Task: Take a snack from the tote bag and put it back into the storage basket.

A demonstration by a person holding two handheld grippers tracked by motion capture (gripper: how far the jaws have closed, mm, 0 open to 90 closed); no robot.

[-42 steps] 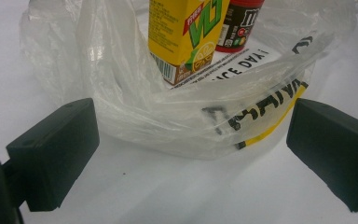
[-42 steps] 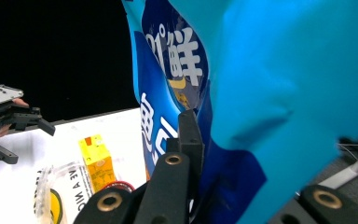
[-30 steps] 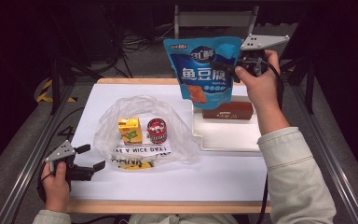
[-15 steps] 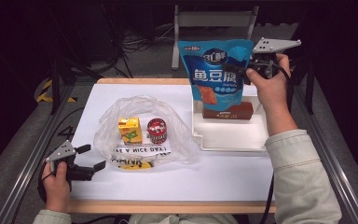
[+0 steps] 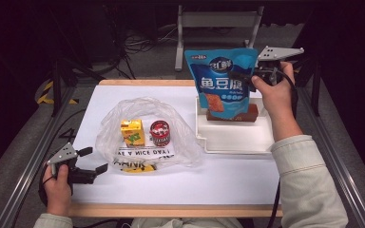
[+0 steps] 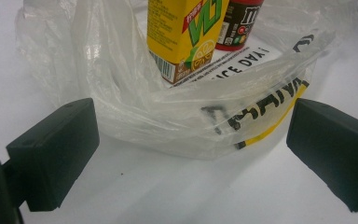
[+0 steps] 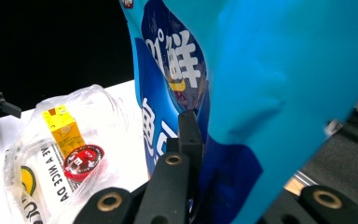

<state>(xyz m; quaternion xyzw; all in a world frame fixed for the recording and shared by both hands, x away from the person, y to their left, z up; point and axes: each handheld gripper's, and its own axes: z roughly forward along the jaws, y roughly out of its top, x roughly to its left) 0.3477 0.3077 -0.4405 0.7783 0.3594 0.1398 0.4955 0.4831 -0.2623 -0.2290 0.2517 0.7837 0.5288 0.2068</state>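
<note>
Overhead, right hand-held gripper [image 5: 247,77] clamps blue pouch [image 5: 221,80] upright above tray [image 5: 235,140].

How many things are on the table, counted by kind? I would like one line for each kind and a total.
Snack pouch, blue, held upright in the right tool: 1
Drink carton, yellow: 1
Red can: 1
Brown block in the tray: 1
Clear plastic bag: 1
White tray: 1
Total: 6

Carton [image 5: 132,132] and can [image 5: 160,132] in bag [image 5: 185,142]
</note>
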